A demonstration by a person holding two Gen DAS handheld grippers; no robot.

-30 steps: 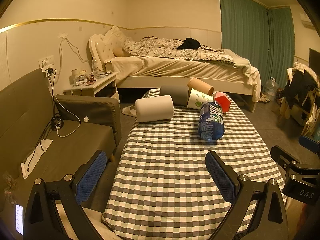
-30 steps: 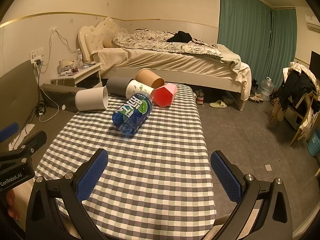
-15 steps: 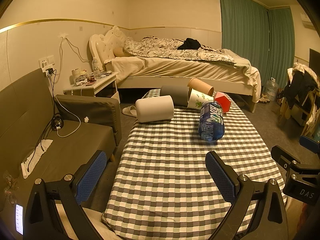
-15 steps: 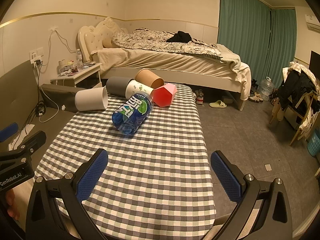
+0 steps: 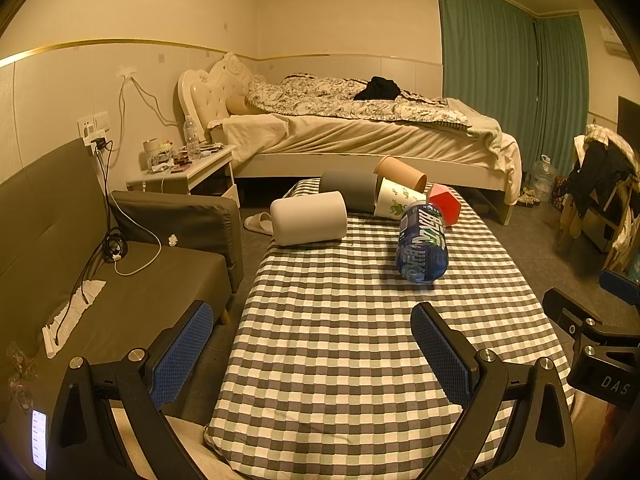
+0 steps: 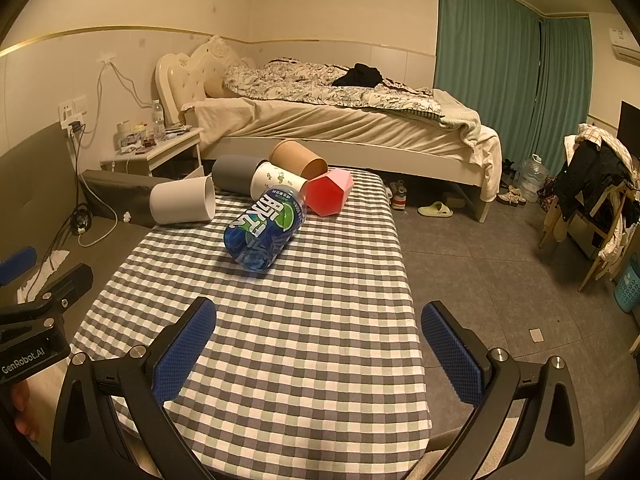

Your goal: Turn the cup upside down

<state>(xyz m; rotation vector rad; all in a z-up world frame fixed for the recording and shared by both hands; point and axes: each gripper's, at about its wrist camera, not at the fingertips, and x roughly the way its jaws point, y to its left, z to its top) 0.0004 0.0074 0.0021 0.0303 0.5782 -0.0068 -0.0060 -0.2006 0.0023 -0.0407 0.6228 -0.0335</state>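
Observation:
Several cups lie on their sides at the far end of the checkered table (image 5: 340,340) (image 6: 320,320): a white cup (image 5: 309,218) (image 6: 183,201), a grey cup (image 5: 348,190) (image 6: 234,173), a brown paper cup (image 5: 400,172) (image 6: 298,159), a white printed cup (image 5: 394,200) (image 6: 276,180), a red faceted cup (image 5: 446,204) (image 6: 328,192) and a blue printed cup (image 5: 421,249) (image 6: 264,232). My left gripper (image 5: 312,348) and right gripper (image 6: 320,344) are both open and empty, held over the near end of the table, well short of the cups.
A dark sofa (image 5: 120,272) stands left of the table, with cables on it. A bed (image 5: 360,136) and a cluttered nightstand (image 5: 184,168) stand behind. A chair piled with clothes (image 6: 592,184) stands at the right. Slippers (image 6: 434,210) lie on the floor.

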